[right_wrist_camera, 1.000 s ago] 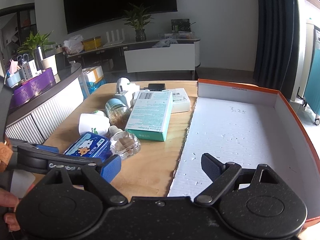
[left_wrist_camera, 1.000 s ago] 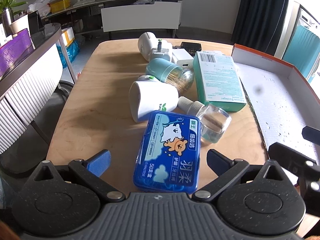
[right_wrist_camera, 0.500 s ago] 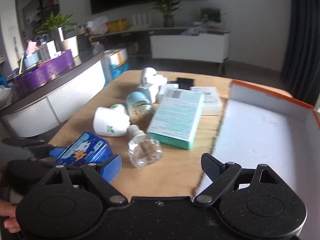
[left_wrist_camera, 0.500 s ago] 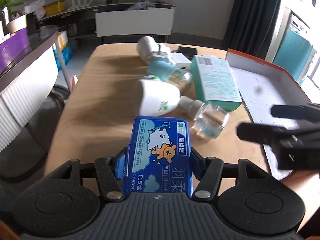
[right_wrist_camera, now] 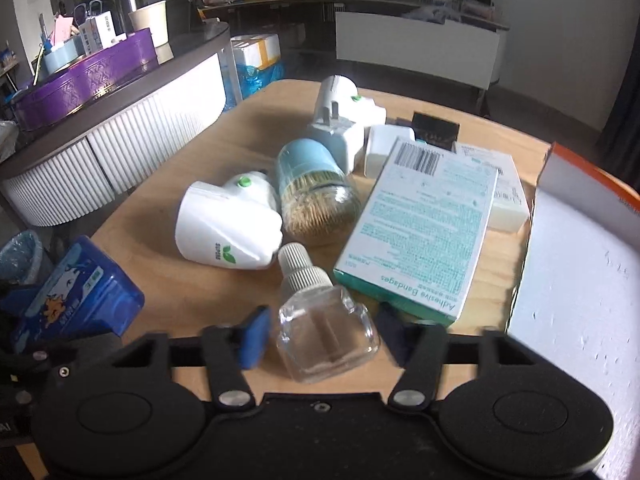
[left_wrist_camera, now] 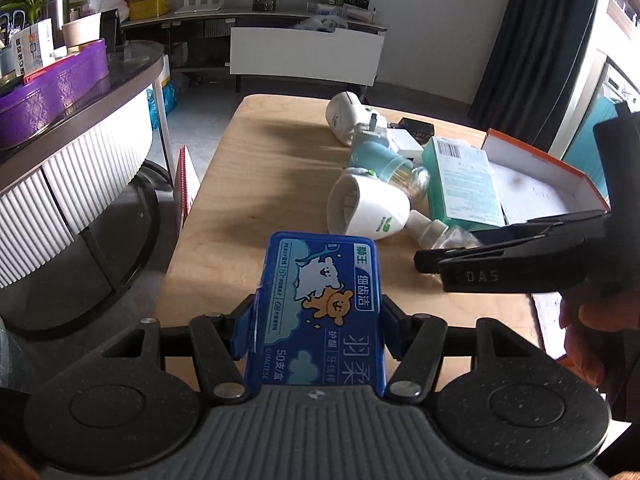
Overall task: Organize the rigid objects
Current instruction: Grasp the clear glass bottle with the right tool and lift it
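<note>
We see the wooden table (right_wrist_camera: 168, 280) with the orange-rimmed white tray (right_wrist_camera: 580, 264) at its right edge. Beside the tray lies the bandage box (right_wrist_camera: 420, 228), then the white diffuser (right_wrist_camera: 228, 232) on its side. Our left gripper (left_wrist_camera: 316, 320) clamps the blue floss box (left_wrist_camera: 320, 304), lifted off the table. Our right gripper (right_wrist_camera: 324, 338) is closing around the clear glass bottle (right_wrist_camera: 324, 332), pads not yet touching it.

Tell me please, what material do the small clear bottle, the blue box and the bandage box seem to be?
Small clear bottle: likely glass, perhaps clear plastic; see-through with thick glossy walls, ribbed white plastic cap.
Blue box: probably glossy hard plastic; rounded corners, shine on its printed face.
Bandage box: matte printed cardboard; sharp folded edges, barcode.
</note>
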